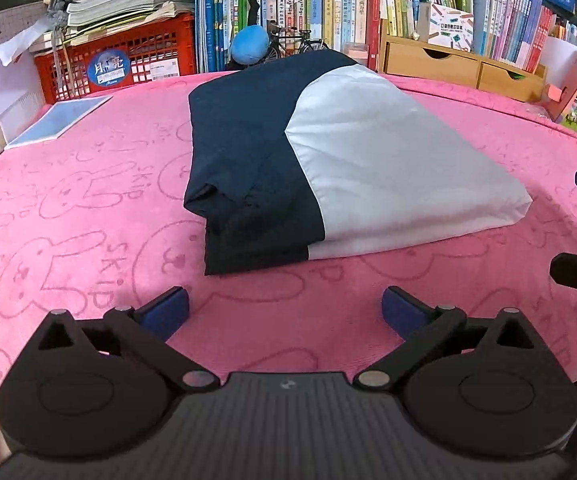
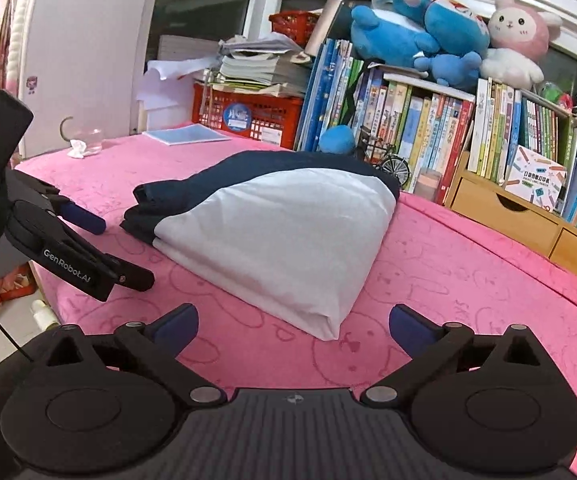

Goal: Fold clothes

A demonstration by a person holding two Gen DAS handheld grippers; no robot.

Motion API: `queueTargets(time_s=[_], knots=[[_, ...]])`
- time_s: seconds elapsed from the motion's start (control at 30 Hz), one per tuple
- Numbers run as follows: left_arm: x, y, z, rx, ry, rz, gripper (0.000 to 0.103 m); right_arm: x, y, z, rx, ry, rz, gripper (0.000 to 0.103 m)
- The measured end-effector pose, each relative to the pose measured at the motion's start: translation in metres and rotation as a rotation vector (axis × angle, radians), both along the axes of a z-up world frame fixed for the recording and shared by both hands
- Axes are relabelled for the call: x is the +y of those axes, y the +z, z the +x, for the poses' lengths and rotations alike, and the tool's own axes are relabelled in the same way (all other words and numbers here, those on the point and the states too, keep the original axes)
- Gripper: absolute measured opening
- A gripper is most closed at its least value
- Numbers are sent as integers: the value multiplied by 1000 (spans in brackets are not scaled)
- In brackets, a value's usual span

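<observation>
Desk (image 1: 88,208), covered by a pink cloth stamped with rabbit outlines, filled the lower part of both views. Bookshelf (image 1: 328,8) packed with upright books stood along its far edge, with blue and pink plush toys (image 2: 440,32) piled on top in the right wrist view. Red plastic crate (image 1: 128,60) at the far left corner of the desk carried a stack of papers; wooden drawer unit (image 1: 460,64) sat at the far right.

Folded garment (image 1: 328,160), navy on its left part and white on its right, lay as a thick, roughly rectangular bundle near the middle of the desk, resting flat on the pink cloth and touched by neither tool.

Left hand-held gripper (image 1: 284,312) hovered just short of the garment's near edge, its blue-padded fingers spread wide with only pink cloth between them. Right hand-held gripper (image 2: 293,326) stood near the white corner of the bundle, fingers likewise wide apart and holding nothing.

Blue-covered pad (image 1: 60,120) lay flat near the desk's far left edge. Blue ball (image 1: 249,44) and a miniature bicycle (image 2: 388,158) sat behind the garment, against the books.
</observation>
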State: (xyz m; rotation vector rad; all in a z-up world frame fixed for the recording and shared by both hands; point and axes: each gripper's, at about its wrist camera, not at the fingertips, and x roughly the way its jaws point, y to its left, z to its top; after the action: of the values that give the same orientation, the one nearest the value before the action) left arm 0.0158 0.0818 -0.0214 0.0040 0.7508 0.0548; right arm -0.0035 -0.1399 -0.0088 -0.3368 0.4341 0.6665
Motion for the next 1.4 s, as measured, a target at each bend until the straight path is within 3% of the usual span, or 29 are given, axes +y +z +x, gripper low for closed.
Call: queueTargets(time_s=[0.6, 0.73, 0.93, 1.4], knots=[[-2, -3, 4, -8, 17, -18, 103, 9, -9, 12, 23, -37, -4, 103], [1, 2, 10, 31, 29, -37, 103, 9, -6, 19, 33, -62, 0, 103], [-6, 18, 7, 14, 2, 20, 103, 12, -3, 28, 37, -78, -2, 103], [-8, 27, 8, 34, -4, -38, 103, 18, 0, 28, 30, -56, -1, 103]])
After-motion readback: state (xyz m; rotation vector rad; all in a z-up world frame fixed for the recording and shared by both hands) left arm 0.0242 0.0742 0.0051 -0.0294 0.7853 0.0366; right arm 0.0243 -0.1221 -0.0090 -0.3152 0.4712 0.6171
